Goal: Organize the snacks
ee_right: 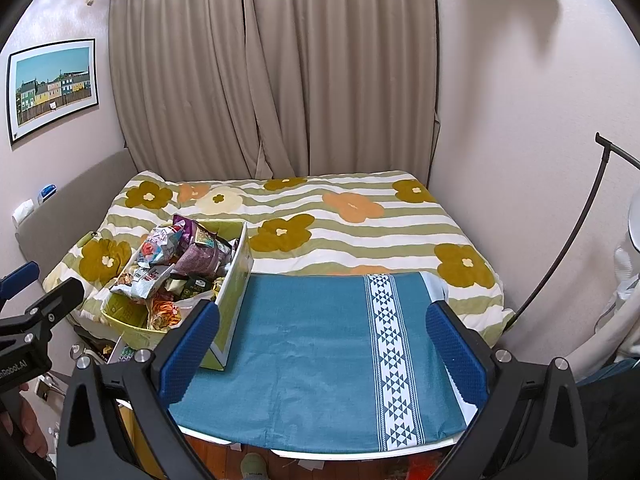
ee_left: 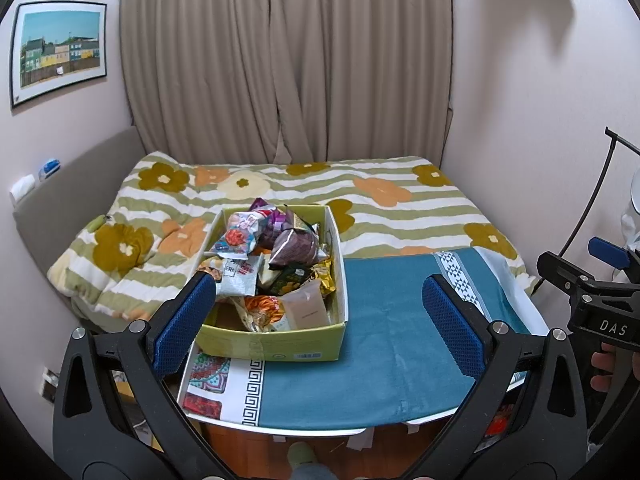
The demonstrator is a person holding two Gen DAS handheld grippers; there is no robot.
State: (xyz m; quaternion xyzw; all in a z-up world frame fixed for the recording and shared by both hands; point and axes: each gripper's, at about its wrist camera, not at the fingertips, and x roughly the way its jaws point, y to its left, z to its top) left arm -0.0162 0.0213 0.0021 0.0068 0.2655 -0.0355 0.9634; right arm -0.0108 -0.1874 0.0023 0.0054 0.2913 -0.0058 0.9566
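One yellow-green box (ee_left: 276,346) heaped with snack packets (ee_left: 276,264), at the counter's (ee_left: 380,360) left on the teal cloth. We hold left tool (ee_left: 326,320) and right tool (ee_right: 324,344) spread, empty.

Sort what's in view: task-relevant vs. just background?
Relevant:
- yellow-green box, on the teal cloth
- snack packets piled in it
- teal cloth, bare to the box's right
- left gripper, right gripper, both open and empty

Background:
- floral duvet
- curtains
- framed picture
- black lamp arm
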